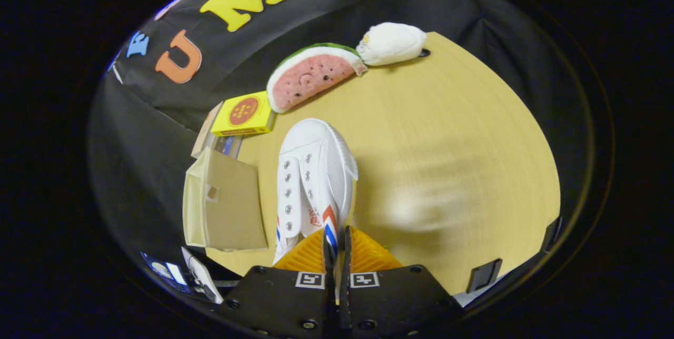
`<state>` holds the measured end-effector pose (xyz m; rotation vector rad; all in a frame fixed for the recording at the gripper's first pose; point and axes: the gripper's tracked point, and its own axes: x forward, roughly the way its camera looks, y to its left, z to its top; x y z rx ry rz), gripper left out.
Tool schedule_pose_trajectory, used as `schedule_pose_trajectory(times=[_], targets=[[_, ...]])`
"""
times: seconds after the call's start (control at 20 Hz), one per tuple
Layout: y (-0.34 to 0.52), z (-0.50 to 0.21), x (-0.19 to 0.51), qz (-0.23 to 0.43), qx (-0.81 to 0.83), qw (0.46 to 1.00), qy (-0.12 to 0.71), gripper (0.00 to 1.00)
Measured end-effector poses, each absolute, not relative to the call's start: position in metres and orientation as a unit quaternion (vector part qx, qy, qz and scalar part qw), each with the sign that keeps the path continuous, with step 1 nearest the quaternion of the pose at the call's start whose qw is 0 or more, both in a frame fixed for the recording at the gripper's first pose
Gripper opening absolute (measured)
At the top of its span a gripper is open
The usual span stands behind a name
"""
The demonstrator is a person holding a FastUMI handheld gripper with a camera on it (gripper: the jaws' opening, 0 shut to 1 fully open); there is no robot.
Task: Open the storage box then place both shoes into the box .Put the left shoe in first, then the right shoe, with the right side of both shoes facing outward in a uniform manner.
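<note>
A round wooden table (447,133) carries a tan storage box (231,205), which sits just left of a white shoe (313,181) whose toe points away from the gripper (337,247). The gripper's fingers are clenched on the shoe's heel-side wall. Beyond lie a watermelon plush (310,75), a white plush (392,43) and a small yellow box (245,114).
</note>
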<state>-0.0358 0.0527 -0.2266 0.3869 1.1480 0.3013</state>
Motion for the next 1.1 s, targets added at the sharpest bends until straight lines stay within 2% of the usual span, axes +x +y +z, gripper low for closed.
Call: schedule_pose_trajectory(times=[0.3,0.5,0.8,1.1], targets=[[0.179,-0.155,-0.029,0.181,0.174,0.823,0.510,0.03],[0.258,-0.133,-0.030,0.200,0.162,0.828,0.498,0.02],[0.339,-0.148,-0.026,0.202,0.136,0.831,0.500,0.02],[0.365,-0.182,-0.030,0.188,0.113,0.826,0.519,0.02]])
